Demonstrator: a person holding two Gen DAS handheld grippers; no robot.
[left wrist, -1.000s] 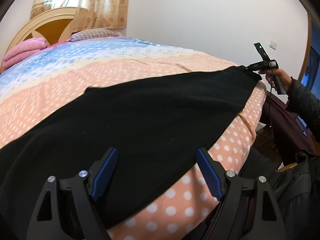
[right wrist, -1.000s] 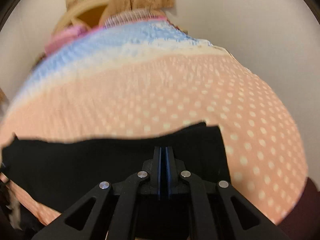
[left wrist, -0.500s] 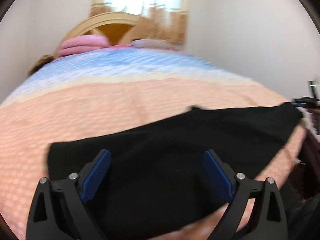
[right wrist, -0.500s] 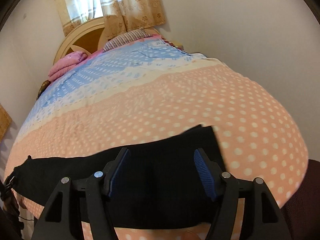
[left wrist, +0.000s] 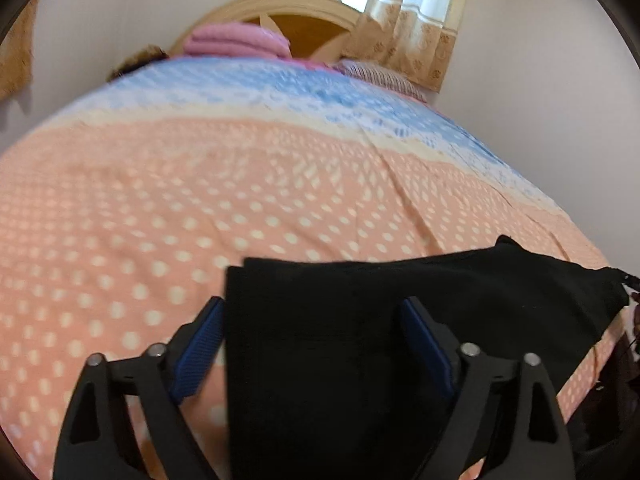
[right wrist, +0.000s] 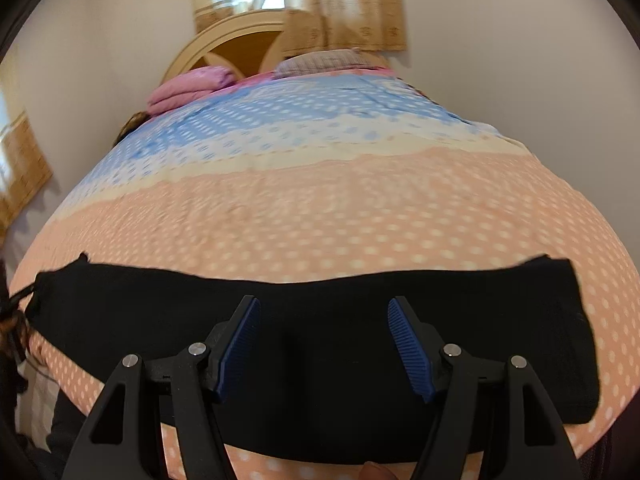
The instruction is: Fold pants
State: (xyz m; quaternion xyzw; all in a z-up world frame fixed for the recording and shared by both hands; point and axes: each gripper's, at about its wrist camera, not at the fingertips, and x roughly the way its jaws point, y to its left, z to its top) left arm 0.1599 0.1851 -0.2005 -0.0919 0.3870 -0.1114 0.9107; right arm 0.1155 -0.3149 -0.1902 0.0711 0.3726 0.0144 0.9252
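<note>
The black pants [right wrist: 320, 292] lie flat in a long band across the near edge of the bed. In the left wrist view the pants [left wrist: 360, 320] show one end with a straight edge on the left. My left gripper [left wrist: 312, 312] is open above that end, its left finger over the bedspread and its right finger over the cloth. My right gripper [right wrist: 324, 312] is open above the middle of the pants. Neither holds anything.
The bed [right wrist: 320, 208] has a peach dotted spread with a blue band farther back. A folded pink blanket [right wrist: 188, 88] and a pillow [right wrist: 328, 60] lie by the wooden headboard [right wrist: 236, 40]. Curtains hang behind. Walls stand close on both sides.
My right gripper opened and let go of the pants, which now lie flat. My left gripper swung left to the pants' other end. Both views turned toward the headboard.
</note>
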